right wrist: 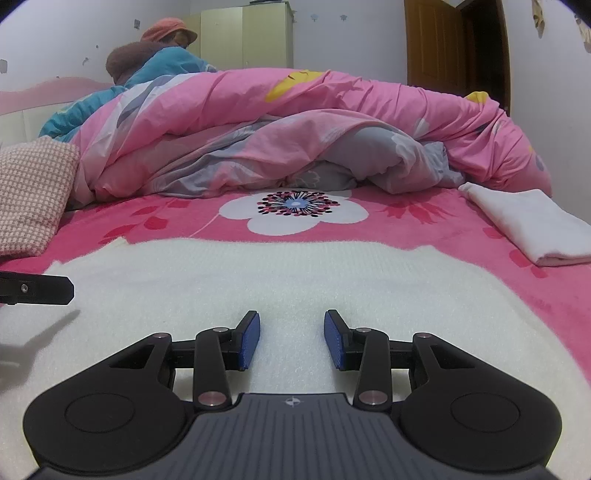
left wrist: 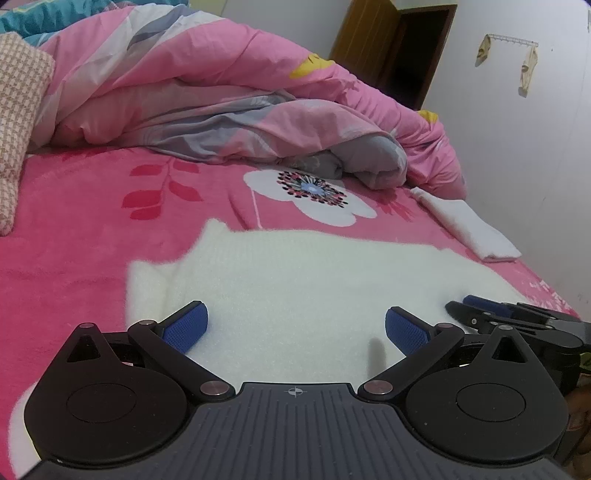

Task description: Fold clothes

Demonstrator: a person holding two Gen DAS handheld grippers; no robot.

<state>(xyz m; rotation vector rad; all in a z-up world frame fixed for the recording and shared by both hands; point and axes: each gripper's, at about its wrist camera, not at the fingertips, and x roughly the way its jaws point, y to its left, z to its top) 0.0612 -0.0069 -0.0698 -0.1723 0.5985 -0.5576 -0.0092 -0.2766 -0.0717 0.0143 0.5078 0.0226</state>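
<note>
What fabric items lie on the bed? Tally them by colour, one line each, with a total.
White: 2, the fuzzy white garment and the folded white cloth
Pink: 1, the pink quilt
Pink-and-white check: 1, the checked pillow
Blue: 1, the blue bedding
Total: 5

A pink floral blanket [right wrist: 461, 221] covers the bed, with a big white flower print [right wrist: 295, 214] at its middle. Beyond it, across the far side, lies a rumpled pink and grey duvet [right wrist: 258, 129]. At the left edge sits a checked pink-and-white pillow [right wrist: 33, 192]. Far left, a blue quilt [right wrist: 162, 70] is heaped by the headboard. A brown wooden door [right wrist: 436, 48] stands far right, and a pale wardrobe [right wrist: 247, 33] against the back wall.
</note>
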